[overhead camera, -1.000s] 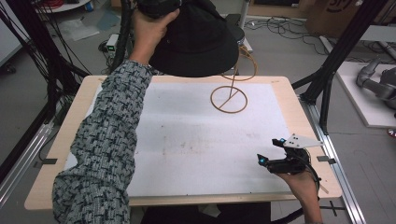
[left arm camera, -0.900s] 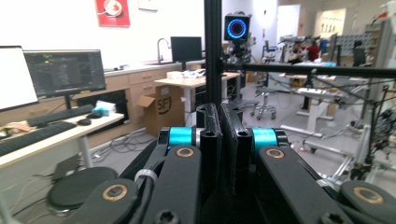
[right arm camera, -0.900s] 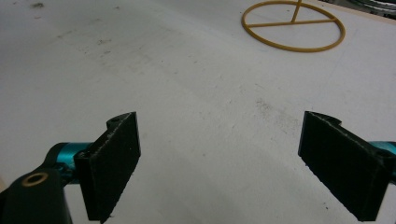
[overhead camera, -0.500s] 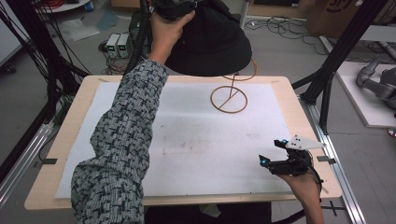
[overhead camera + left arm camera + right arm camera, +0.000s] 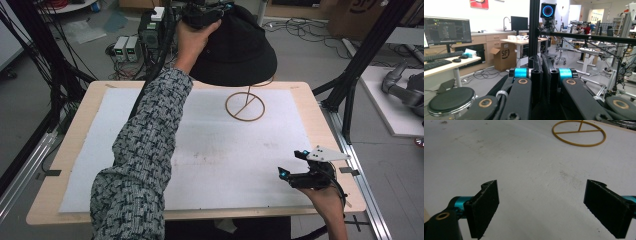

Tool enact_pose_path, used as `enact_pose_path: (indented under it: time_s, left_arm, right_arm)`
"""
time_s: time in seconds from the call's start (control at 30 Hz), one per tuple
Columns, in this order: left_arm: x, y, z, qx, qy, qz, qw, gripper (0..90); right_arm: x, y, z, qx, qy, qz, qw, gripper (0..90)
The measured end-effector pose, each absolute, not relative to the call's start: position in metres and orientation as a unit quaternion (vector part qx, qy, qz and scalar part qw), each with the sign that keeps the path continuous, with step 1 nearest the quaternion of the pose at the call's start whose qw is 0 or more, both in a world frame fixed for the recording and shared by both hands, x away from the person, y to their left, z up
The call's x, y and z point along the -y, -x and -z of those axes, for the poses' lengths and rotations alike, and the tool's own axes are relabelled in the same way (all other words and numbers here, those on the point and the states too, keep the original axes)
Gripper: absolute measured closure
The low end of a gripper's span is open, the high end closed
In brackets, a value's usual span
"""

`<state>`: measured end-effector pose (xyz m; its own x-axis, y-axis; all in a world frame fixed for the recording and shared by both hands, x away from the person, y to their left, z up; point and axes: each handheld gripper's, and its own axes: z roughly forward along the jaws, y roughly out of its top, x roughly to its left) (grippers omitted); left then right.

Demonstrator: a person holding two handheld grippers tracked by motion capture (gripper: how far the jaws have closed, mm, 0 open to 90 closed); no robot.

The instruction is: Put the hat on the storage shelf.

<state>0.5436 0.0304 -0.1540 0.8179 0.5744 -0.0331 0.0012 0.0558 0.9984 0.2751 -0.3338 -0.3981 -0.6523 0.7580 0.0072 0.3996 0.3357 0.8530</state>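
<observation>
Gripping black hat (image 5: 235, 47), left gripper (image 5: 202, 12)

Light wooden table (image 5: 80, 120) carries a white mat (image 5: 210, 150) over most of its top, with a yellowish wire ring base (image 5: 245, 106) of a stand resting on the mat's far right part.
</observation>
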Motion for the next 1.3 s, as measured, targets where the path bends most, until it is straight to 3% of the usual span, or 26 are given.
enact_pose_path:
  time_s: [1.3]
  left_arm:
    - [0.015,-0.560,0.197,-0.207,-0.697,-0.179,0.663,85.7]
  right_arm:
    - [0.333,-0.275,0.398,-0.794,-0.363,-0.446,0.199,12.7]
